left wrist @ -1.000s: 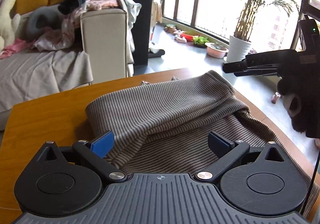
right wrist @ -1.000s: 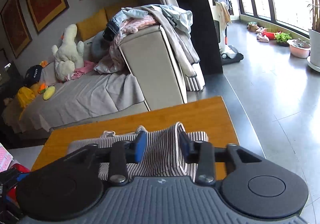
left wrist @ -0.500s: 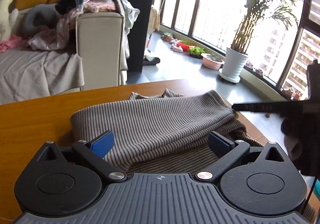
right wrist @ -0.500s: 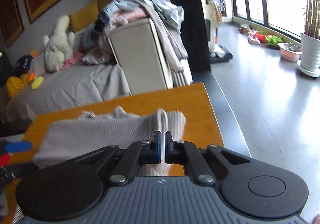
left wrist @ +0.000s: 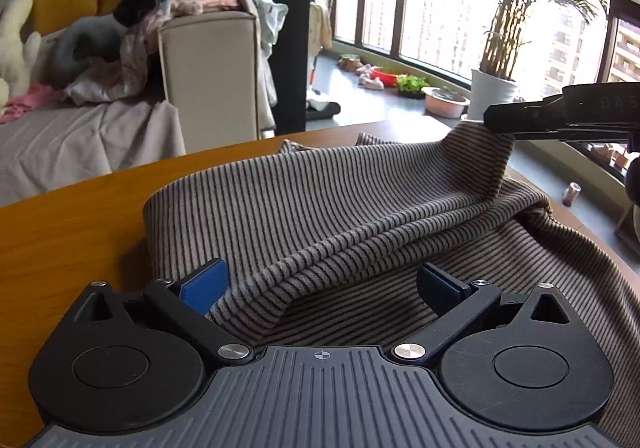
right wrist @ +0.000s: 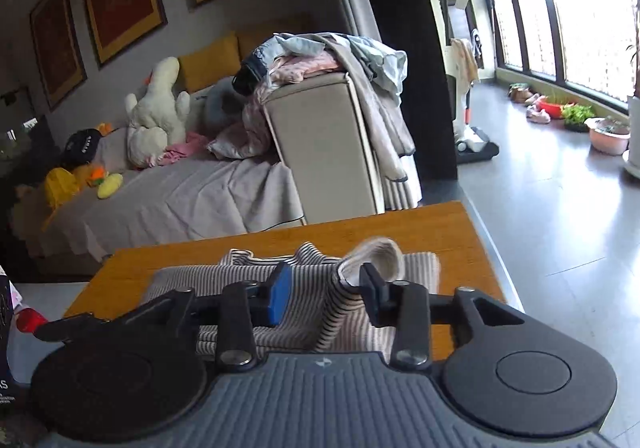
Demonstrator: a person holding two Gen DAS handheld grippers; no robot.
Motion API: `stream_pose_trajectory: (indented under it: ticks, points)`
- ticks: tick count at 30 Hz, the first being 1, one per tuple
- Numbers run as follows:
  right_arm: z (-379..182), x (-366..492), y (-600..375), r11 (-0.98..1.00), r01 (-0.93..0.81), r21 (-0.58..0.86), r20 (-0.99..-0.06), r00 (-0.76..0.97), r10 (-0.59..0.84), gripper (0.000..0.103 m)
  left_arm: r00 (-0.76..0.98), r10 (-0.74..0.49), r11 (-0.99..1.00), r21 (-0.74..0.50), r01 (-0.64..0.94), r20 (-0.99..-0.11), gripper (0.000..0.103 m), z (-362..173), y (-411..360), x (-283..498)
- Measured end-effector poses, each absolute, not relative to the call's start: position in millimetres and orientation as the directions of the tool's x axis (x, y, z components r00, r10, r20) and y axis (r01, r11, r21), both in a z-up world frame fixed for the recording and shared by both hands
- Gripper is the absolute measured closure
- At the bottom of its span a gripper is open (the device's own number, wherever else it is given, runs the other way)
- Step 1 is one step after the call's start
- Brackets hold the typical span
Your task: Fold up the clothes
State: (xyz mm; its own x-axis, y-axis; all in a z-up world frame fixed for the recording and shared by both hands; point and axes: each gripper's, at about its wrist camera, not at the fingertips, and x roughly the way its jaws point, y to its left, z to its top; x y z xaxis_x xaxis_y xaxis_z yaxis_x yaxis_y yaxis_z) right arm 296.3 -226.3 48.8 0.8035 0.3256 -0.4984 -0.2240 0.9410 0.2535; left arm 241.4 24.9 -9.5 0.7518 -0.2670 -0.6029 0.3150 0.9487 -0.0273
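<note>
A brown, dark-striped garment (left wrist: 360,200) lies bunched on the wooden table (left wrist: 60,240). My left gripper (left wrist: 320,284) is open and low over its near part, with a raised fold running between the blue pads (left wrist: 204,284). At the right of the left wrist view, my right gripper (left wrist: 490,118) meets a lifted corner of the garment. In the right wrist view, the right gripper (right wrist: 326,294) is open, and a blurred loop of the garment (right wrist: 376,256) stands against the right finger. The rest of the garment (right wrist: 240,280) lies flat beyond.
The table (right wrist: 452,232) ends just past the garment, with grey floor behind it. A beige sofa arm (left wrist: 208,60) piled with clothes stands behind the table. A potted plant (left wrist: 494,88) stands by the windows. A red object (right wrist: 28,320) sits low on the left.
My right gripper was open a second ago, shut on the garment edge half a second ago, and is open again now. The garment corner stands higher. The left gripper stayed open.
</note>
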Motion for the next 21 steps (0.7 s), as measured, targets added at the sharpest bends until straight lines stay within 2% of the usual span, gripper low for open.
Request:
stream_pose_trajectory:
  ticks: [2, 5, 11, 13, 16, 17, 19, 21]
  points:
    - [40, 304, -217, 0.927, -0.235, 0.293, -0.509, 0.782, 0.360, 0.057, 0.756, -0.240, 0.954, -0.002, 0.300, -0.609, 0.000, -10, 25, 238]
    - [14, 311, -206, 0.951, -0.182, 0.249, -0.567, 0.769, 0.295, 0.057, 0.759, -0.229, 0.956, 0.006, 0.293, -0.610, 0.000, -10, 30, 233]
    - [16, 295, -202, 0.970, -0.195, 0.144, -0.567, 0.788, 0.242, 0.057, 0.762, -0.258, 0.955, -0.035, 0.295, -0.594, 0.000, -10, 41, 230]
    - [18, 293, -206, 0.985, -0.148, 0.086, -0.595, 0.785, 0.170, 0.049, 0.764, -0.258, 0.955, -0.035, 0.295, -0.592, 0.000, -10, 41, 230]
    - [24, 290, -225, 0.990, -0.075, 0.123, -0.611, 0.780, 0.135, 0.045, 0.766, -0.261, 0.955, -0.040, 0.295, -0.588, 0.000, -10, 41, 230]
    - [31, 287, -226, 0.991, -0.066, 0.116, -0.589, 0.799, 0.122, 0.046, 0.767, -0.261, 0.955, -0.042, 0.293, -0.587, 0.000, -10, 42, 230]
    - [47, 281, -223, 0.994, -0.068, 0.088, -0.528, 0.843, 0.104, 0.063, 0.768, -0.261, 0.956, -0.043, 0.292, -0.585, 0.000, -10, 42, 231]
    - [64, 281, -215, 0.986, -0.124, 0.108, -0.485, 0.859, 0.161, 0.070, 0.768, -0.259, 0.956, -0.041, 0.291, -0.585, 0.000, -10, 41, 230]
